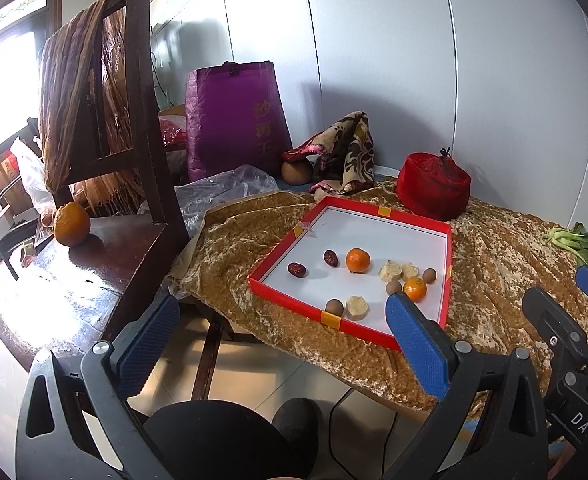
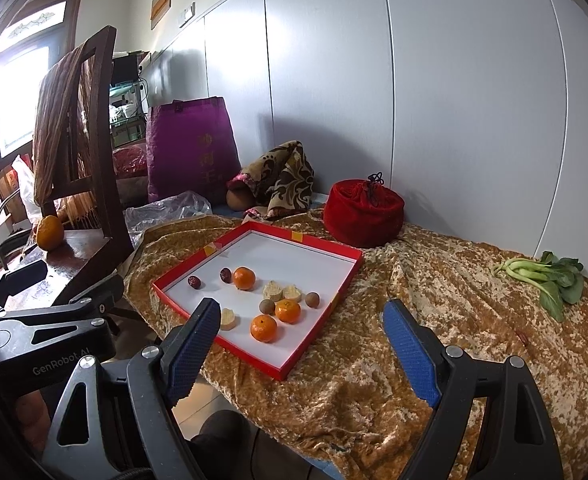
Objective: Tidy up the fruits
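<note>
A: What is hidden?
B: One longan [image 1: 334,307] is hidden behind the right tool's [image 2: 302,354] left finger.
A: The fruits?
B: Tangerines [image 2: 263,328], dates [image 2: 194,282] are seen in the red tray [image 2: 294,360] ahead; both tools, left [image 1: 282,344] included, are held wide apart, empty.

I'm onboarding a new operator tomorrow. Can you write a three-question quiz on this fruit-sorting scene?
1. True or false: both the left claw and the right claw are open and hold nothing.
2. How many oranges lie in the red tray, going by the right wrist view?
3. Where is the large orange? A) in the tray B) on the wooden chair seat C) beside the bok choy

Key: 1 true; 2 three; 3 B.
</note>
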Action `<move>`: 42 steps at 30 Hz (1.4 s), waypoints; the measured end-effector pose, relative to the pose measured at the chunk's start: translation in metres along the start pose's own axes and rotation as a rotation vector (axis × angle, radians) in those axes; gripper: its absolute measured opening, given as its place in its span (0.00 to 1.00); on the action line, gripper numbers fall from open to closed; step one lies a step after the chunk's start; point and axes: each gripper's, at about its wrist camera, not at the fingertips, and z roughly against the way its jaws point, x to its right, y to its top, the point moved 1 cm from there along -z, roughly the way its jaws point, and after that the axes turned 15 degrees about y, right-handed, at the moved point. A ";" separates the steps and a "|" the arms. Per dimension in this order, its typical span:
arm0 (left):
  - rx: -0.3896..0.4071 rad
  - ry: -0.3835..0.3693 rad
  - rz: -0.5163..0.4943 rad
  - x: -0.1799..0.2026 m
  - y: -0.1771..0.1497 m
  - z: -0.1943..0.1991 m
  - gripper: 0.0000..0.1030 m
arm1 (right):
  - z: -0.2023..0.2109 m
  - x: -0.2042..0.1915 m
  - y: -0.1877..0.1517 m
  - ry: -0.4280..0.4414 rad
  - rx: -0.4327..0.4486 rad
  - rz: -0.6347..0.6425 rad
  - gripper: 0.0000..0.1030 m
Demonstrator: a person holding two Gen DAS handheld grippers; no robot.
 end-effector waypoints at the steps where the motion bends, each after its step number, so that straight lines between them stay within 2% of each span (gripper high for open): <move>1: -0.001 0.000 0.000 0.000 0.000 -0.001 1.00 | -0.001 0.000 0.000 0.000 0.000 -0.001 0.82; 22: -0.030 0.002 0.015 -0.005 -0.005 -0.016 1.00 | -0.008 -0.006 -0.001 0.005 -0.008 0.011 0.82; 42: -0.026 0.002 0.024 -0.008 0.000 -0.016 1.00 | -0.009 -0.012 0.007 0.005 -0.008 0.035 0.82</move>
